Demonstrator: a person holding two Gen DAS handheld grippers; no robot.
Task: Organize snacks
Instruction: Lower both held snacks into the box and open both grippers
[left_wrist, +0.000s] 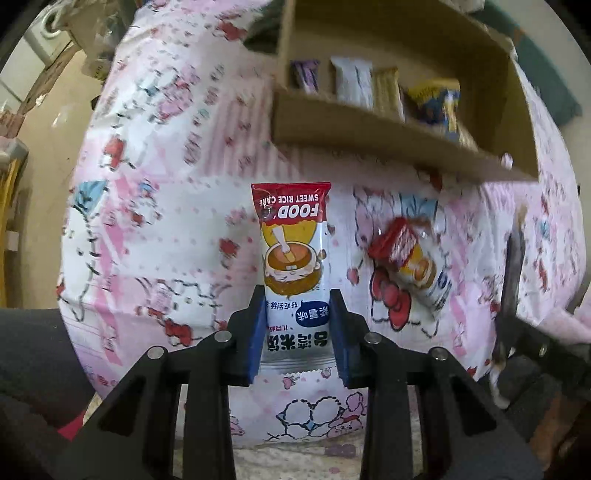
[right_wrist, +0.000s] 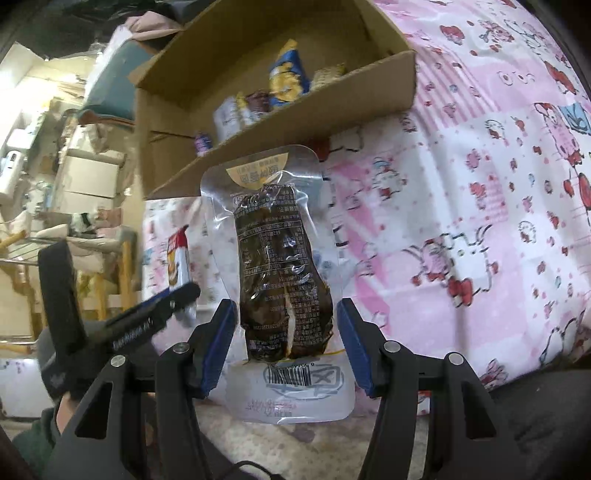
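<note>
While your left gripper (left_wrist: 298, 328) stands over the pink cartoon-print bedsheet (left_wrist: 155, 192), its blue pads (left_wrist: 255, 332) are pressed against both sides of a sweet rice cake packet (left_wrist: 293, 254), jaws narrow, the red end pointing away from you; a second packet of the same kind (left_wrist: 410, 264) lies loose on the sheet just to its right; your right gripper (right_wrist: 284, 332) has a clear vacuum pouch with a dark snack inside (right_wrist: 284, 273), its jaws about half open with the pouch's clear edges against the pads (right_wrist: 221, 332); the cardboard box (right_wrist: 258, 155) sits on the sheet beyond both, open, with several wrapped snacks (right_wrist: 286, 79) already inside.
</note>
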